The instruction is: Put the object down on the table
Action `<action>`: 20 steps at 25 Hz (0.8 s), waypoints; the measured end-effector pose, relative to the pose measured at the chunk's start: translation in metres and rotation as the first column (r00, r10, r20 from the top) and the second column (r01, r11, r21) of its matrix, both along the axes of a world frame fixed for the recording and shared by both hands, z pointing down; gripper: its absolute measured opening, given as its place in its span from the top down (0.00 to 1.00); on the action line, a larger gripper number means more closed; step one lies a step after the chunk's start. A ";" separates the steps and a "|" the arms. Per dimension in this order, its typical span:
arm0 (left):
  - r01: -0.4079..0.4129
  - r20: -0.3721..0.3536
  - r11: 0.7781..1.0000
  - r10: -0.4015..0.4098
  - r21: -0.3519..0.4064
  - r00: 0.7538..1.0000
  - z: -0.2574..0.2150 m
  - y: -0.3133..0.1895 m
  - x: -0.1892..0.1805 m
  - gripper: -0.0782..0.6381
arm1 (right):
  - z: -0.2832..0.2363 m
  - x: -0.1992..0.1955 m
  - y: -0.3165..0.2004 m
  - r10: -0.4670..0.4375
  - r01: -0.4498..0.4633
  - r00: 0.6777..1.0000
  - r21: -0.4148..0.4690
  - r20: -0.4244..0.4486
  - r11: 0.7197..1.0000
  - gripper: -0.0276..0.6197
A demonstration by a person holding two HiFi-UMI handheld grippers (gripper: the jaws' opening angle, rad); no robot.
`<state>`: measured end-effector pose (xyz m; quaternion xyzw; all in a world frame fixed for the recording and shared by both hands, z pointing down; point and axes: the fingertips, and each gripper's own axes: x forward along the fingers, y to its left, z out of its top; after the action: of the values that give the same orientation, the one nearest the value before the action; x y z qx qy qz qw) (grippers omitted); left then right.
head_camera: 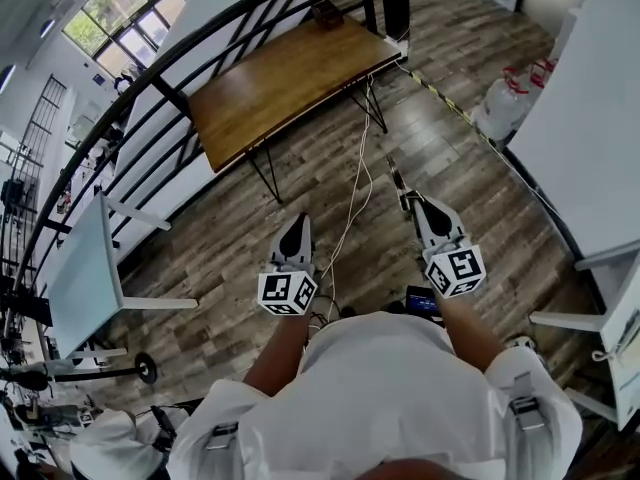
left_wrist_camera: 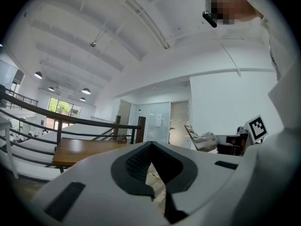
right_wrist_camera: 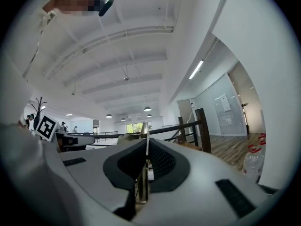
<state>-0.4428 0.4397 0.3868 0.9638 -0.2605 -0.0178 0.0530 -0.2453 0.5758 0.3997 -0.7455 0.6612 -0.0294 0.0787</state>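
Right gripper view shows the right gripper (right_wrist_camera: pixel 144 146) clamped on a thin flat object (right_wrist_camera: pixel 141 175); the left gripper (left_wrist_camera: pixel 151 149) is closed, empty. Best reach the far wooden table (head_camera: pixel 280 83), lower gently, then release

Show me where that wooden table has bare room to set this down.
The brown rectangular wooden table is bare almost throughout: the near end and middle, bordered by the black curved railing. Only its far end holds a small dark object.
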 end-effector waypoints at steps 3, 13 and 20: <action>0.013 0.006 1.000 -0.013 -0.005 1.000 0.005 0.004 0.005 0.87 | 0.004 0.008 0.008 -0.014 0.014 1.000 0.005 -0.004 1.000 0.92; 0.063 0.026 0.997 -0.062 -0.042 0.998 0.024 -0.033 0.018 0.87 | 0.027 0.041 -0.020 -0.011 0.012 0.999 -0.015 0.040 1.000 0.92; 0.088 -0.022 0.995 -0.089 -0.043 0.996 0.029 -0.127 0.059 0.87 | 0.032 0.093 -0.084 0.027 -0.026 1.000 -0.052 0.016 0.998 0.92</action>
<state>-0.3834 0.3122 0.4155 0.9498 -0.3025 -0.0260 0.0753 -0.1520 0.4913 0.4322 -0.7558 0.6495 -0.0516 0.0653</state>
